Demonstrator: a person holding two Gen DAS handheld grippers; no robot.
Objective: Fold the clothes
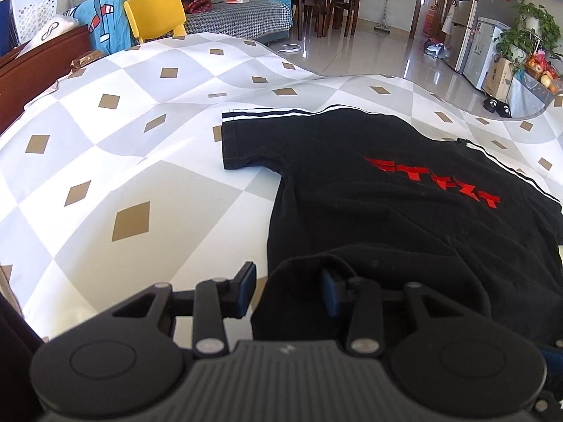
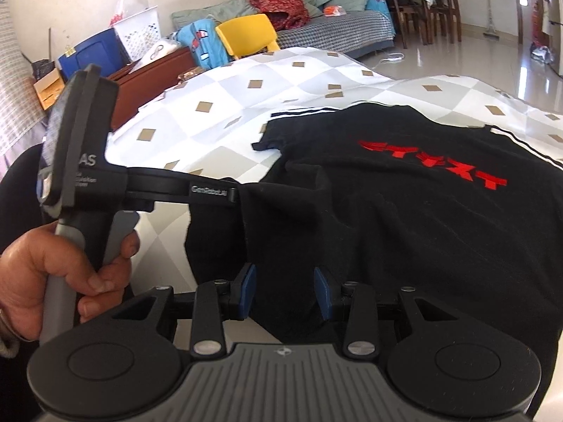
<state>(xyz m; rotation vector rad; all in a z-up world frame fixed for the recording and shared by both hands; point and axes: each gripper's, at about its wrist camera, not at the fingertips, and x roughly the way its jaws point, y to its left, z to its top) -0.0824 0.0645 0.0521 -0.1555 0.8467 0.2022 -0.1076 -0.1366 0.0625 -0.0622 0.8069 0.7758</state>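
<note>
A black T-shirt [image 1: 369, 183] with red lettering and white shoulder stripes lies flat on the checkered tablecloth [image 1: 123, 147]; it also shows in the right wrist view [image 2: 404, 211]. My left gripper [image 1: 286, 290] is open at the shirt's near left hem, with a lifted fold of hem cloth between its jaws and draped over the right finger. My right gripper [image 2: 284, 290] is open over the near hem, black cloth between its blue pads [image 2: 322, 290]. The left gripper's body and the hand holding it show in the right wrist view [image 2: 88, 190], left of the shirt.
A yellow chair [image 1: 155, 14] stands beyond the table's far edge, with a sofa piled with clothes [image 1: 225, 3] behind it. A dark wooden cabinet [image 1: 42, 66] sits at the far left. The table's right edge drops to tiled floor [image 1: 404, 45].
</note>
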